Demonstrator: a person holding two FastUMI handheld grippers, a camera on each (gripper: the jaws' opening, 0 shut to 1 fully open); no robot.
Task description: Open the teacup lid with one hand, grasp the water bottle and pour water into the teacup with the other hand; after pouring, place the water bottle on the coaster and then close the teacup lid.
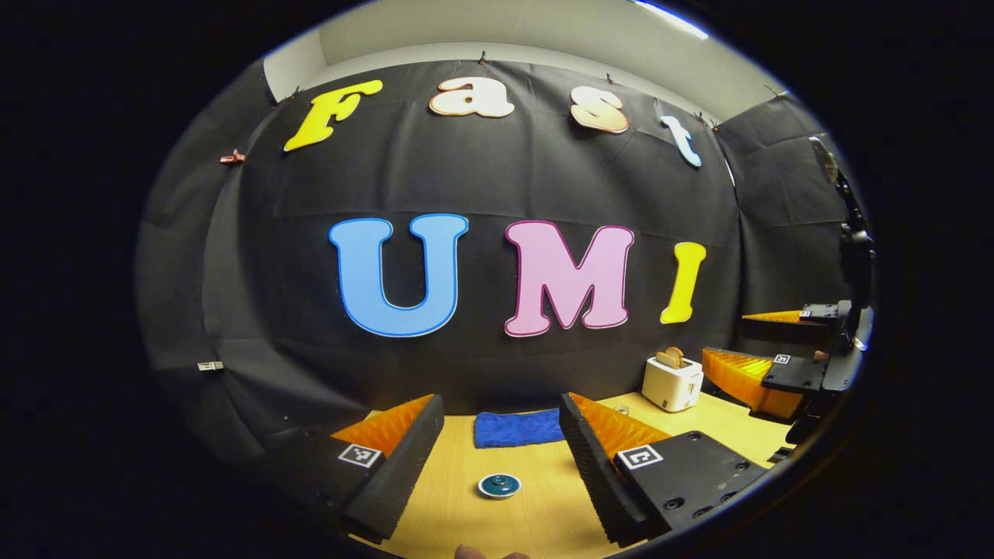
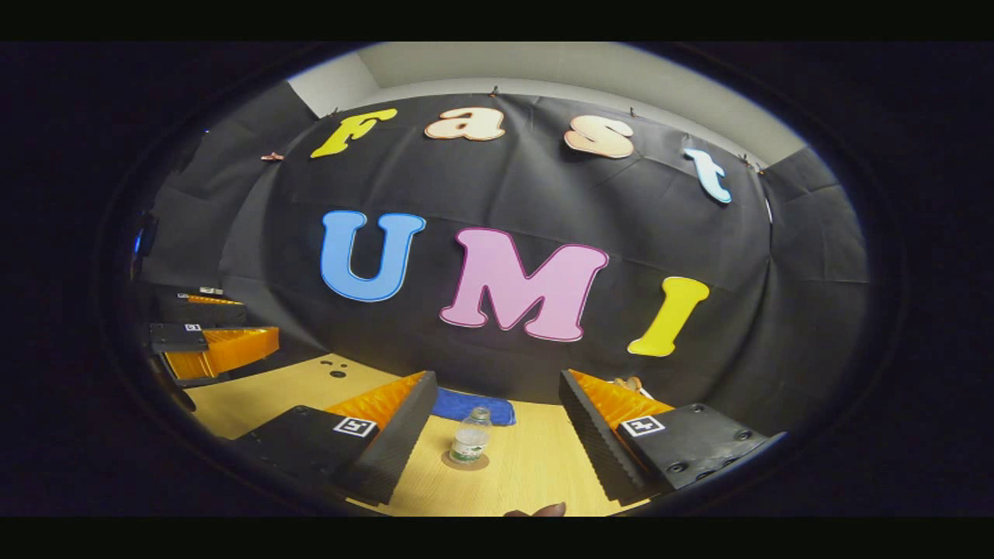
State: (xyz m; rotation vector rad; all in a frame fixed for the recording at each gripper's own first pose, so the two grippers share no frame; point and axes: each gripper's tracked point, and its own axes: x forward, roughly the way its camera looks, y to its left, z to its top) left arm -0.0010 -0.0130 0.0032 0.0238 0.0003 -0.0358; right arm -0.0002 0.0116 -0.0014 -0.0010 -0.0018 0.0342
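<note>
My left gripper [image 1: 501, 435] gapes, empty, teacup lid [image 1: 498, 486] just ahead: small, slick knob. Right gripper [image 2: 497, 423] unclenched too; water bottle [image 2: 470, 439] ahead looks light, crushable — grip mid-body.

Ahead of my left gripper I see the small round teal teacup lid [image 1: 498, 486] sitting flat on the table. Ahead of my right gripper, the clear plastic water bottle [image 2: 470, 437] stands upright on the round brown coaster [image 2: 465, 461].
</note>
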